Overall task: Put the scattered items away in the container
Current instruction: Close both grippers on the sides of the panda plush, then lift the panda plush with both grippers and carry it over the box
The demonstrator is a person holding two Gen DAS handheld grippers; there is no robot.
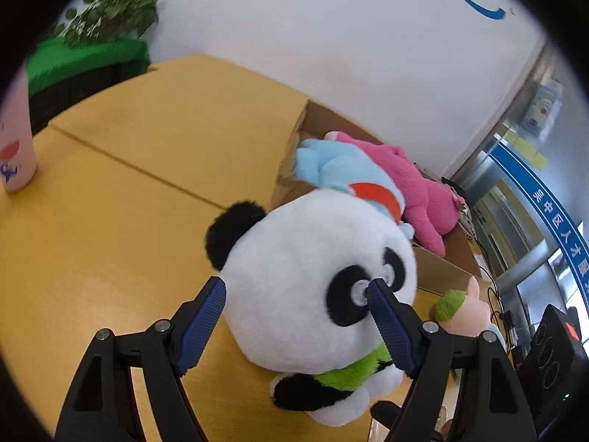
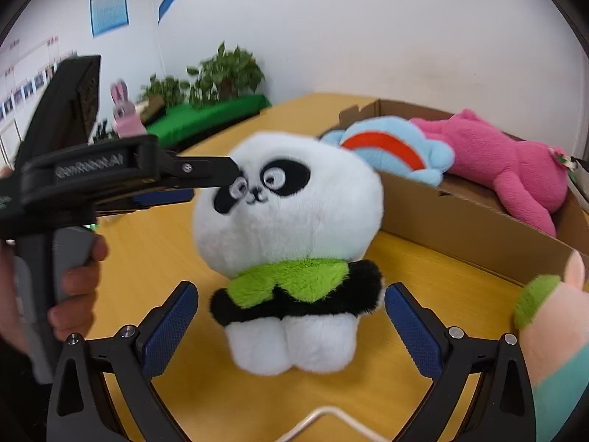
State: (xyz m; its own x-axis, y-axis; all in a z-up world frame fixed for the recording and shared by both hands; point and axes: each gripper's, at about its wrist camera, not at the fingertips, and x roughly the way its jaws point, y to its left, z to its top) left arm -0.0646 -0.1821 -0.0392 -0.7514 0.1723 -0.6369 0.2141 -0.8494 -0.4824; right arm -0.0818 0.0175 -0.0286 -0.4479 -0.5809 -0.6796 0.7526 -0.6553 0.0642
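Note:
A panda plush (image 1: pixel 302 269) with a green scarf stands upright on the yellow table (image 1: pixel 121 191). My left gripper (image 1: pixel 296 298) is open, its fingers either side of the panda's head, one tip touching its face. In the right wrist view the panda (image 2: pixel 291 221) stands between the open fingers of my right gripper (image 2: pixel 291 324), which is level with its legs. The left gripper's finger (image 2: pixel 206 173) reaches its face from the left. A cardboard box (image 2: pixel 467 221) behind the panda holds a blue plush (image 2: pixel 397 147) and a pink plush (image 2: pixel 515 173).
A peach and green plush (image 2: pixel 552 313) lies at the right, by the box; it also shows in the left wrist view (image 1: pixel 464 305). A pink cup (image 1: pixel 14 143) stands at the table's left. Plants (image 2: pixel 221 77) on a green-covered stand lie behind the table. A white cable (image 2: pixel 324 420) lies near the table's front.

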